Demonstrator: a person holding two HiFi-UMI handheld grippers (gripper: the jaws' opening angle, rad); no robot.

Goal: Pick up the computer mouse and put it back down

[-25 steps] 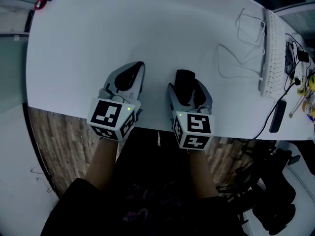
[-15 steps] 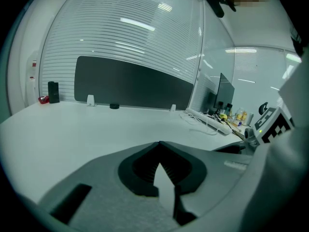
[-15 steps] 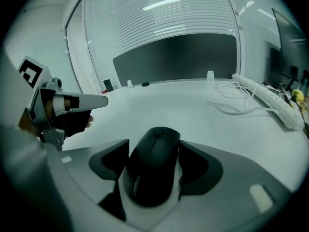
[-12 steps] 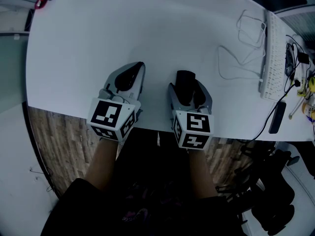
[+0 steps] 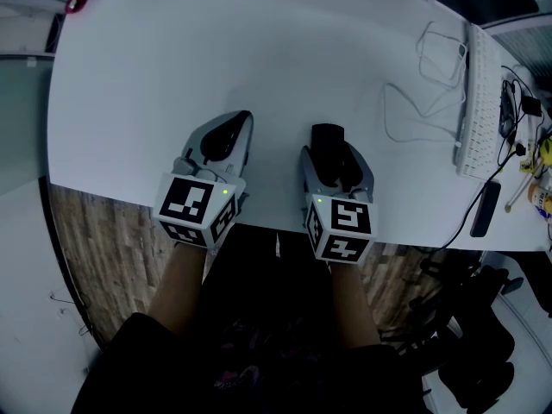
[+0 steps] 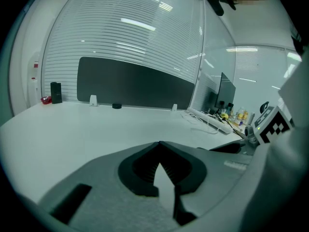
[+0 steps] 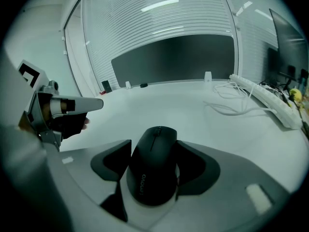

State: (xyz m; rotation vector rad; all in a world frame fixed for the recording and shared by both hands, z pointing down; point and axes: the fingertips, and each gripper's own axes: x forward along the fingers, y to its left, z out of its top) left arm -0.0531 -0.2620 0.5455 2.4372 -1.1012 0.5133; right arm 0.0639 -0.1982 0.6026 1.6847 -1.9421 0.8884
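Note:
A black computer mouse point(image 7: 153, 170) lies on the white desk point(image 5: 155, 67) near its front edge, between the jaws of my right gripper point(image 7: 153, 144). Those jaws have just been closing, and their dark pads now meet the mouse's two sides. From the head view the mouse point(image 5: 325, 136) pokes out ahead of the right gripper point(image 5: 333, 153). My left gripper point(image 5: 244, 119) rests on the desk to the left, jaws shut with nothing in them. In its own view the left gripper point(image 6: 160, 143) has its tips touching over bare desk.
A white keyboard point(image 5: 480, 102) and loose white cables point(image 5: 423, 84) lie at the desk's right side. A slim black object point(image 5: 487, 203) sits near the right front edge. A small red item point(image 5: 76, 3) is at the far left corner. Wood floor shows below the desk edge.
The right gripper's jaws have narrowed around the mouse. The left gripper and the mouse have stayed where they were.

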